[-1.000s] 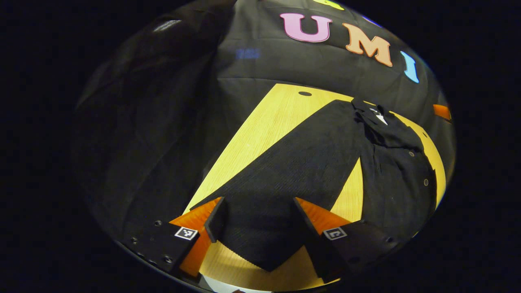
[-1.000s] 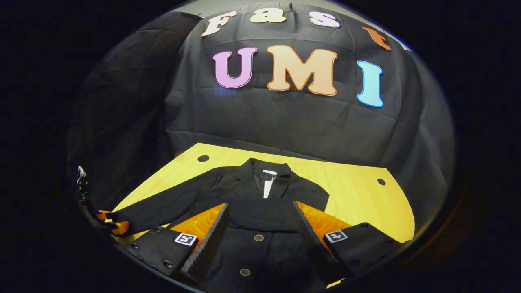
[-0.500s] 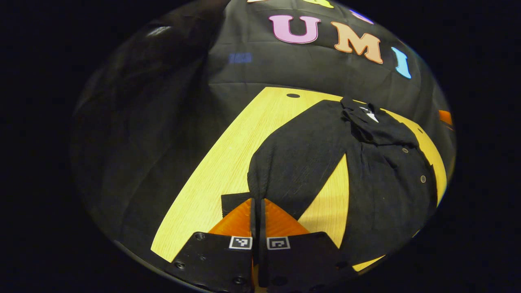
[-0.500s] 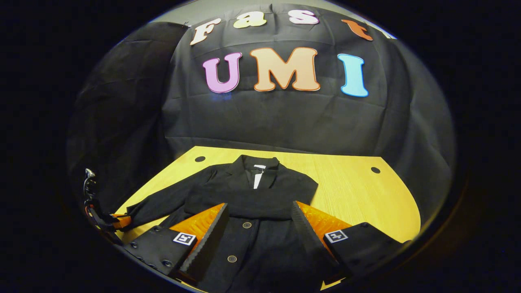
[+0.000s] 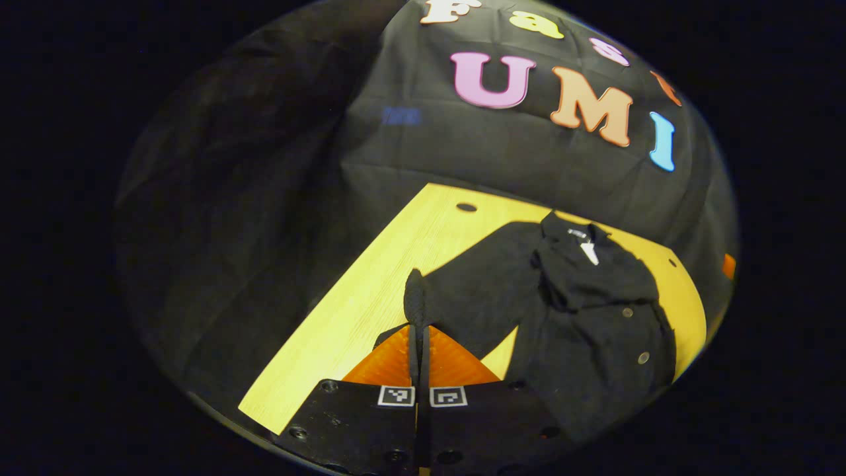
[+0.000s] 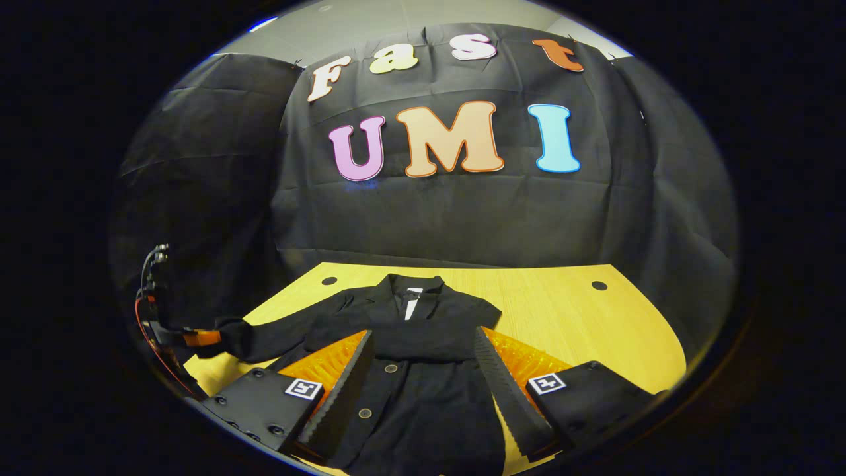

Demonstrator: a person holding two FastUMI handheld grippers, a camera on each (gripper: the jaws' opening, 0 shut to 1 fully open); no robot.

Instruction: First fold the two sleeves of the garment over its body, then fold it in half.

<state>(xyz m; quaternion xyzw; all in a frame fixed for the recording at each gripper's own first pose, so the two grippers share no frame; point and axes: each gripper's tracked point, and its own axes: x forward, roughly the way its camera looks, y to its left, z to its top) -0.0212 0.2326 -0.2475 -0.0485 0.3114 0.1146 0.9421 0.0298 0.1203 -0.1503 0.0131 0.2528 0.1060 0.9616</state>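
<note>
On the yellow wooden table (image 5: 370, 297), seen in the left gripper view, a black jacket (image 5: 595, 330) lies face up with its collar (image 5: 568, 241) toward the booth's back wall. The left gripper (image 5: 418, 330) has its two orange-backed fingers pressed together on the cuff end of one sleeve (image 5: 476, 297). That sleeve runs from the fingertips across the wood to the jacket's shoulder, and its pinched end stands up in a narrow fold just above the tips. A white tag (image 5: 588, 251) shows inside the collar, and two buttons (image 5: 633, 334) dot the front panel. A small round hole (image 5: 466, 207) sits near the table's far edge.

Across the right gripper view, the jacket (image 6: 423, 370) lies near the table's (image 6: 595, 330) front edge, collar (image 6: 410, 291) away from the camera. The right gripper (image 6: 423, 383) hovers over the lower front with its fingers spread wide, holding nothing; the jacket's buttoned front shows between them. At the far left of this view the left gripper (image 6: 198, 338) grips the sleeve (image 6: 271, 337), which stretches out sideways from the shoulder, lifted a little off the table. The other sleeve lies folded across the chest.
</note>
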